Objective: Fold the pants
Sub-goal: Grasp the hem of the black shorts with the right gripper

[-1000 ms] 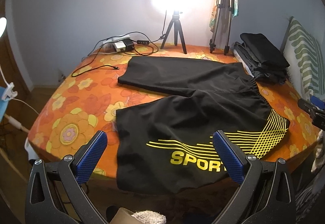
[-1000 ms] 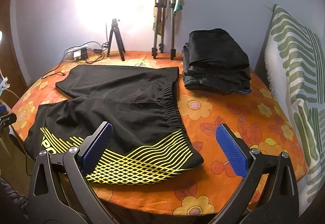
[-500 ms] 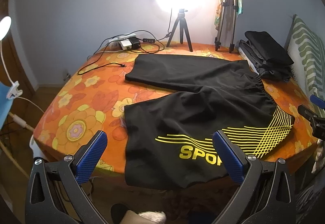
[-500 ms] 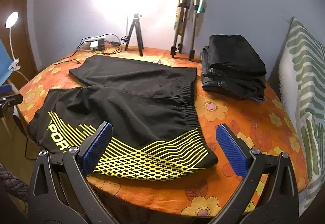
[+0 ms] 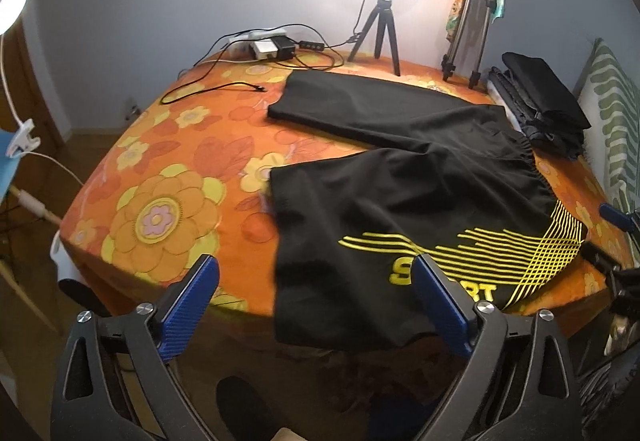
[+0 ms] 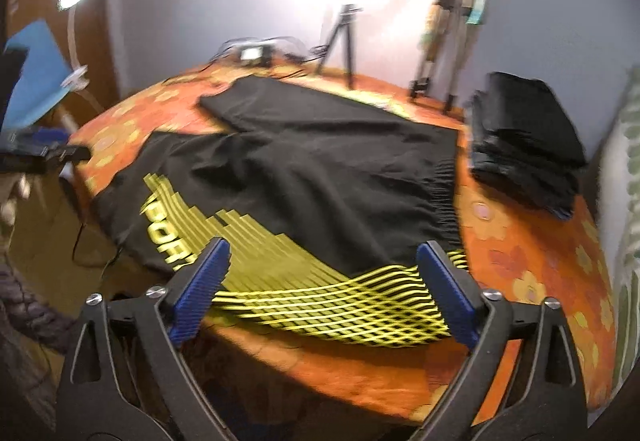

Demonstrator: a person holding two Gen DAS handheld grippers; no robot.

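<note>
Both views shift left: left gripper (image 5: 314, 295) and right gripper (image 6: 324, 283) spread wide, empty, closing on pants (image 5: 400, 193)' near edge; fold not started

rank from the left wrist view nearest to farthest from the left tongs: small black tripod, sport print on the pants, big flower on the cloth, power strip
1. Sport print, right by the right finger of the left tongs.
2. Big flower, ahead to the left.
3. Power strip and small black tripod, both at the far edge; too close to call.
</note>
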